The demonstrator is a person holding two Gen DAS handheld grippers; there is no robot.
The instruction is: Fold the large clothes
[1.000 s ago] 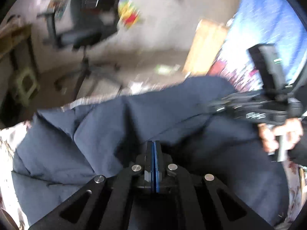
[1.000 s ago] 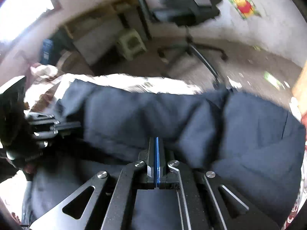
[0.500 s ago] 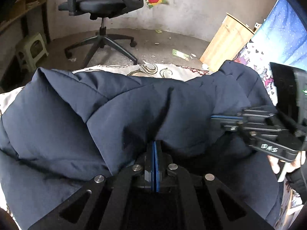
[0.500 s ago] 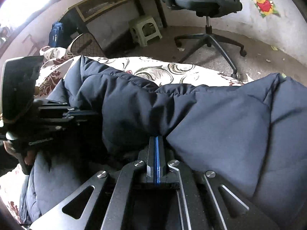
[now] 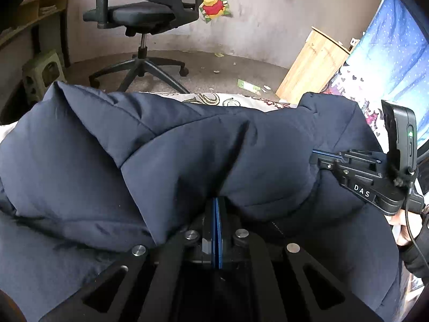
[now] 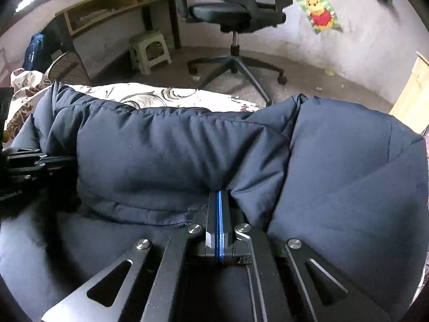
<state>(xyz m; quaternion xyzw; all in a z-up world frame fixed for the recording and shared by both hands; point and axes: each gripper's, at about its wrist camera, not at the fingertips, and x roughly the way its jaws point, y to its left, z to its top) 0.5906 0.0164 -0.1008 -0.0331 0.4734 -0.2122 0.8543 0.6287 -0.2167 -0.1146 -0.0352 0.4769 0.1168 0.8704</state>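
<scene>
Nearest each camera, the left gripper [image 5: 216,209] and the right gripper [image 6: 219,204] each have their jaws clenched on a fold of the navy padded jacket [image 5: 166,155], the blue pads pressed together with fabric bunched over their tips. The jacket lies on a bed with a white, brown-scrolled bedcover [image 6: 150,95], and its long axis runs side to side across both views, parallel to the bed's far edge. A thick folded-over roll of the jacket sits along the far side, over a flatter layer nearer the cameras; which end is the collar is hard to tell from these views. In the left wrist view the right gripper comes in from the right edge, gripping that end of the roll, with a hand [image 5: 402,228] behind it. Just past the roll a strip of bedcover shows at the bed's far edge. Beyond are the floor, an office chair [image 6: 236,10], a small green stool [image 6: 150,51], a wooden desk [image 6: 107,8] and a cartoon bear poster [image 5: 214,5] on the wall.
</scene>
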